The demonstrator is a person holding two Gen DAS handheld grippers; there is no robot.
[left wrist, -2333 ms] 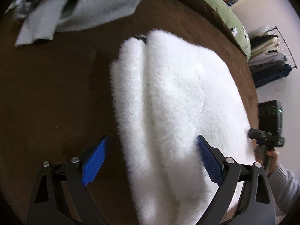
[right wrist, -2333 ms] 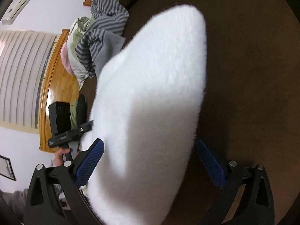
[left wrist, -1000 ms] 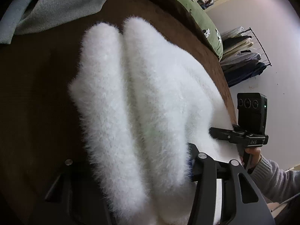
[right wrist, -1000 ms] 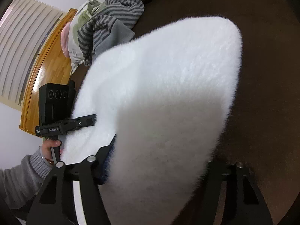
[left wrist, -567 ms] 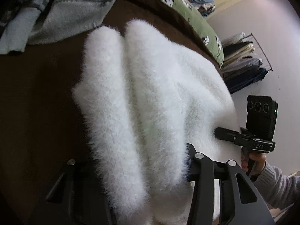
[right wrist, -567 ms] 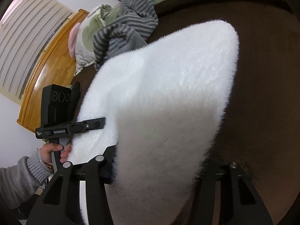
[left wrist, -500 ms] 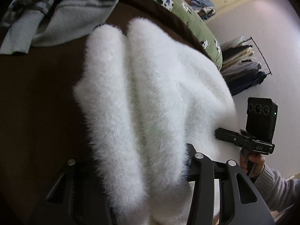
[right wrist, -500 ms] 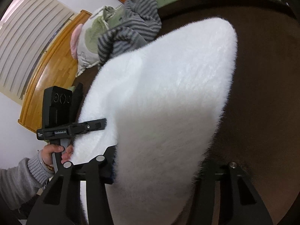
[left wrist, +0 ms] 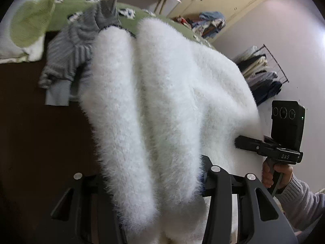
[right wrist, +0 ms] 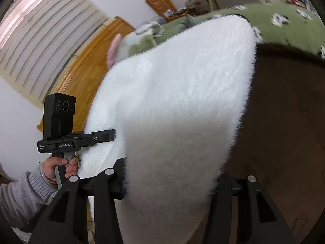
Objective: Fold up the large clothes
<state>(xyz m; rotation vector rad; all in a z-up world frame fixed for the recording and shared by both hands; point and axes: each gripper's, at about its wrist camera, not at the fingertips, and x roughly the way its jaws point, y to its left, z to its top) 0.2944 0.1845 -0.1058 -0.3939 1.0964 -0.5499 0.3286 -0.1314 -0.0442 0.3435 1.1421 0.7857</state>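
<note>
A dark brown bed cover (left wrist: 34, 134) fills the near ground of a bedroom, with a green cow-print quilt (left wrist: 67, 10) behind it and a wire rack of folded clothes (left wrist: 262, 75) against the far wall. In the left wrist view, the left gripper (left wrist: 150, 185) is clamped on the near edge of the fluffy white folded garment (left wrist: 162, 93), which hangs in thick rolls from its jaws above the cover. A grey striped sweater (left wrist: 69, 55) lies crumpled behind it. At the right edge, a hand (left wrist: 276, 174) in a grey knit sleeve carries the other tool.

In the right wrist view, the right gripper (right wrist: 170, 183) is likewise closed on the white garment (right wrist: 182, 93); its jaws have just been closing, with the pile pinched between them. The cloth spreads up and away like a raised sheet. A wooden headboard (right wrist: 85, 61) and slatted blinds (right wrist: 40, 30) show at left.
</note>
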